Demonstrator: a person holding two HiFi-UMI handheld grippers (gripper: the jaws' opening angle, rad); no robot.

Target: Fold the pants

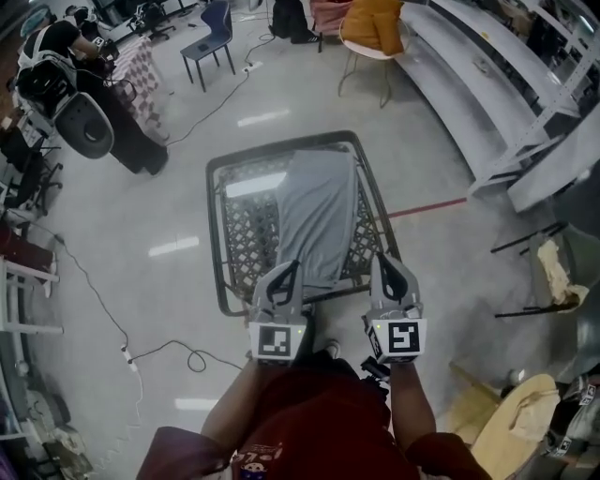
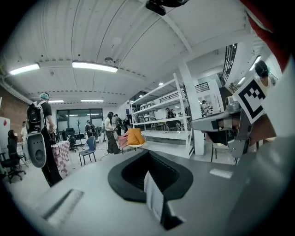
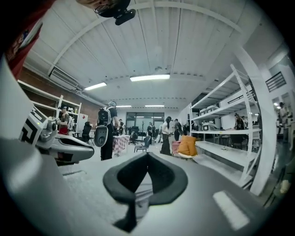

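Observation:
Grey pants lie lengthwise on a black wire-mesh table, their near end hanging towards me at the table's front edge. My left gripper hovers over the near left corner of the pants, jaws shut. My right gripper is beside the near right edge of the pants, over the table's right front corner, also shut. In the left gripper view and the right gripper view the jaws meet, point level into the room, and show no cloth clearly held. The pants are hidden in both gripper views.
A person with a backpack stands at the far left by a checked table. A blue chair and a chair with an orange garment stand behind the table. White shelving runs along the right. A cable crosses the floor.

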